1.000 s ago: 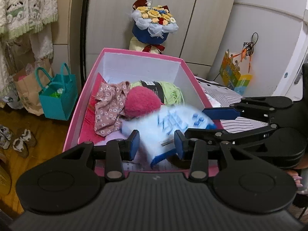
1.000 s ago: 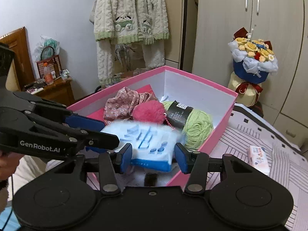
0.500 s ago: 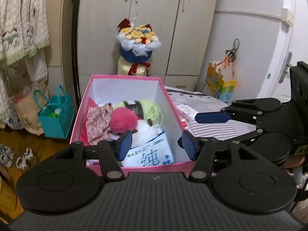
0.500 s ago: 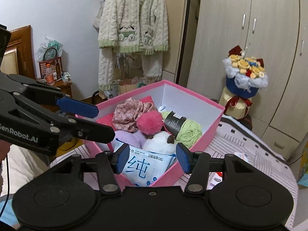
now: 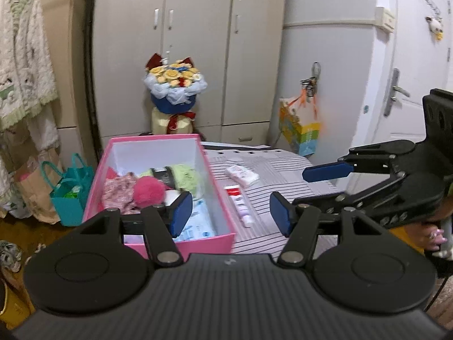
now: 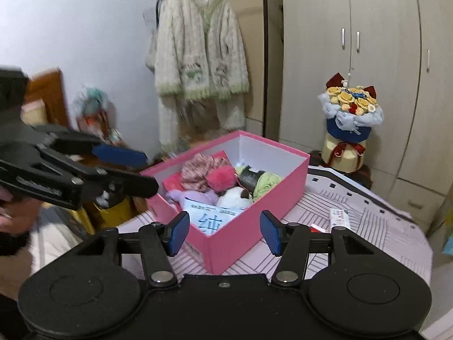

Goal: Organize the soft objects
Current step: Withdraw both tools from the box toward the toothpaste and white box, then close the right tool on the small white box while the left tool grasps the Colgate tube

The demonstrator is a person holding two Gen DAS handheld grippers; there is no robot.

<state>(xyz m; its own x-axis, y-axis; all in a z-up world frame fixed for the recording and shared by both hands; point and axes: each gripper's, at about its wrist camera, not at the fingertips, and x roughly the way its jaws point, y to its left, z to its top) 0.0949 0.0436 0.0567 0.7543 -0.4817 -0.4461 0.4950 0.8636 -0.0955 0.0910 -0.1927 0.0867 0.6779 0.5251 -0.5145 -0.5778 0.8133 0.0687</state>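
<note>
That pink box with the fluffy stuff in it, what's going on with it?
A person is sorting soft things into the pink box on the striped bed, using a hand-held gripper in each hand. The left gripper and right gripper are both open, empty, and held back from the box. Inside lie a tissue pack, a pink pompom, green yarn and a floral cloth. A small packet and a tube lie on the bed beside the box.
</note>
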